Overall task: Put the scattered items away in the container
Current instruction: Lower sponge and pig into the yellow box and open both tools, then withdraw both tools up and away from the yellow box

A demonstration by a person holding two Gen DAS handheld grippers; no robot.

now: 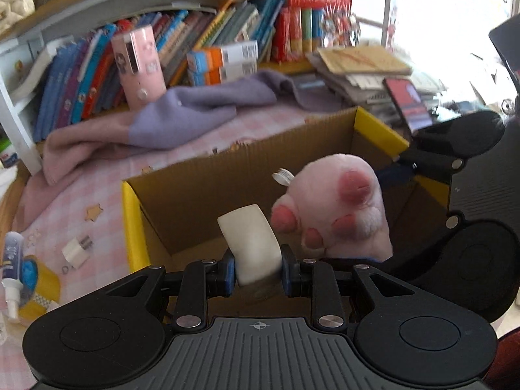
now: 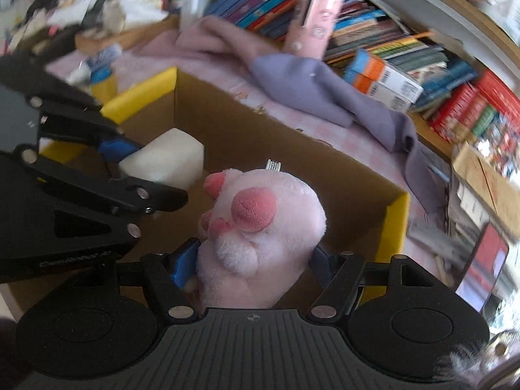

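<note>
My left gripper (image 1: 258,271) is shut on a white block (image 1: 250,243) and holds it above the open cardboard box (image 1: 208,182) with yellow-taped corners. My right gripper (image 2: 253,266) is shut on a pink plush paw (image 2: 260,227) with red pads, also held over the box (image 2: 395,224). In the left wrist view the paw (image 1: 338,208) hangs just right of the white block. In the right wrist view the left gripper (image 2: 130,162) holds the block (image 2: 165,159) to the left of the paw.
A purple and pink cloth (image 1: 182,113) lies behind the box on the pink checked surface. A small white charger plug (image 1: 76,250), a tube (image 1: 11,256) and a yellow item (image 1: 42,282) lie left of the box. Bookshelves and a pink case (image 1: 139,65) stand behind.
</note>
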